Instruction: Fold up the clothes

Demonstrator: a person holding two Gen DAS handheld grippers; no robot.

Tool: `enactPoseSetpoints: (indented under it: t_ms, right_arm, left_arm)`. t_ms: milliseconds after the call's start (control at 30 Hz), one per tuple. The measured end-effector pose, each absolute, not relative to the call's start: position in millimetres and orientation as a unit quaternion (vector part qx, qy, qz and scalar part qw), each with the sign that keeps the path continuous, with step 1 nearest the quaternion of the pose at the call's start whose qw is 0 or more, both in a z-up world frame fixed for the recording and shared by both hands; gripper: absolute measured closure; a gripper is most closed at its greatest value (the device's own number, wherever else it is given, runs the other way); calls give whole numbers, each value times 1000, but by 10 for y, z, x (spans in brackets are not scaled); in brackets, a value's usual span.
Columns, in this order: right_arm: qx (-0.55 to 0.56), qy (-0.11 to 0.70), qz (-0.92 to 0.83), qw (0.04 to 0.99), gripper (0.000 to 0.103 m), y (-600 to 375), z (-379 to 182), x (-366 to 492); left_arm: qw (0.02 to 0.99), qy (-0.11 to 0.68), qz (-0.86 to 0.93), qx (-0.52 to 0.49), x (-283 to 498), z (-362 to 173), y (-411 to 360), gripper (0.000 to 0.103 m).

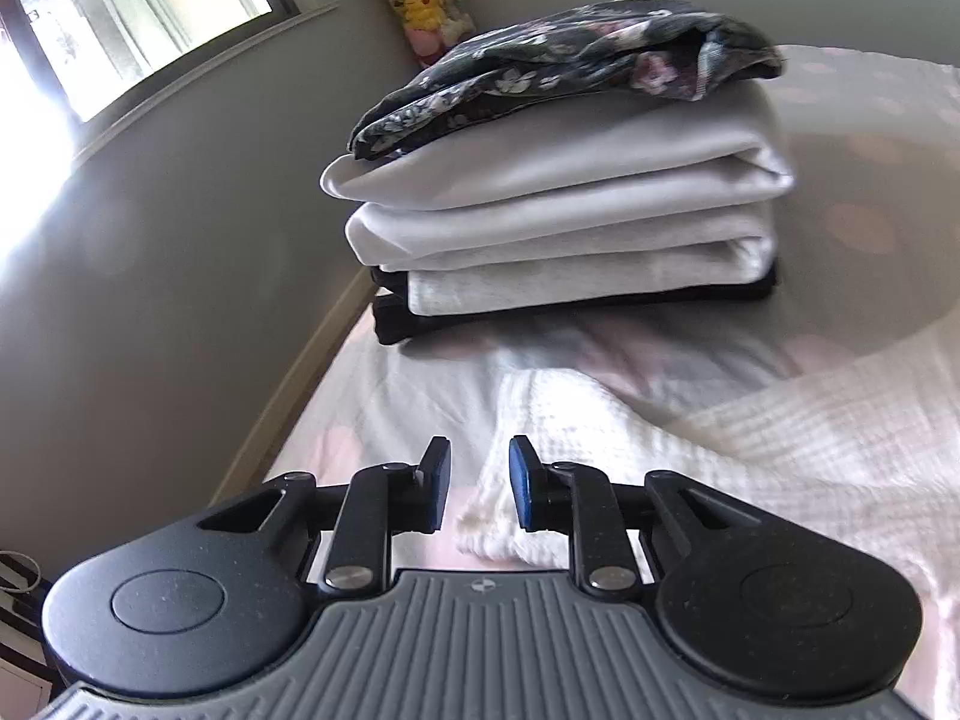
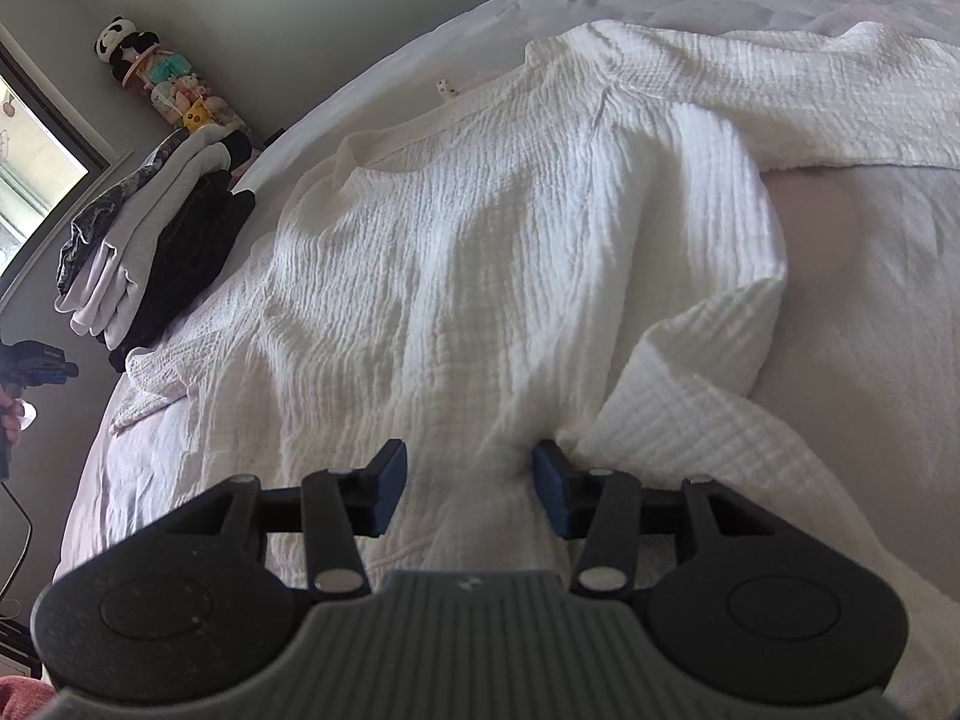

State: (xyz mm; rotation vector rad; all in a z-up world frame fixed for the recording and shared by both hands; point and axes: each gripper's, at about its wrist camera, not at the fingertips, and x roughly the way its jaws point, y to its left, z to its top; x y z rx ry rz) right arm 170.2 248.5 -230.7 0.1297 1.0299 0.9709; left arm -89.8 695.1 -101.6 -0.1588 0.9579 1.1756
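The white garment (image 2: 492, 252) lies spread and rumpled across the bed (image 2: 870, 276), filling most of the right wrist view; one sleeve runs toward 2 o'clock and a folded-over part lies at 4 o'clock.

The right gripper (image 2: 467, 492) sits low over the garment's near edge with its fingers (image 2: 389, 480) wide apart. A ridge of the white cloth rises in the gap between them, but the pads do not pinch it.

The left gripper (image 1: 479, 489) hovers at the bed's edge with its fingers (image 1: 438, 480) set narrower, yet parted and holding nothing. A corner of the garment (image 1: 690, 438) lies just ahead of them, stretching toward 3 o'clock.

At 12 o'clock in the left view stands the stack (image 1: 558, 222) of folded clothes on the bed: a dark floral piece (image 1: 540, 72) on top, white pieces below, a black one at the bottom. In the right view it sits at 9 o'clock, just beside the garment's far corner.

Plush toys (image 1: 420, 0) stand behind the stack against the wall, and a window (image 1: 132, 18) is at 10 o'clock.
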Motion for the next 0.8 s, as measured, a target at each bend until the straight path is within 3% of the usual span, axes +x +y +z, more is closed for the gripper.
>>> enactPoseSetpoints:
  t_ms: [267, 433, 500, 533, 667, 800]
  right_arm:
    - [56, 470, 444, 761, 52, 2395, -2217, 1647]
    - [74, 467, 430, 769, 51, 2090, -2028, 1591]
    - [67, 474, 428, 767, 51, 1988, -1931, 1548]
    - [58, 472, 429, 768, 50, 1948, -1860, 1514]
    - [-44, 453, 452, 767, 33, 1837, -1572, 1289]
    - [-131, 463, 458, 747, 27, 1735, -1477, 1105]
  left_arm:
    - [804, 412, 402, -148, -837, -612, 5617, 68]
    - [823, 441, 327, -144, -734, -534, 4757, 65]
    - [821, 458, 304, -152, -705, -562, 4485, 54]
    - [820, 466, 293, -156, -692, -578, 4369, 47]
    - [813, 492, 257, -173, -655, -642, 4038, 47]
    - [810, 495, 236, -209, -621, -679, 3792, 47]
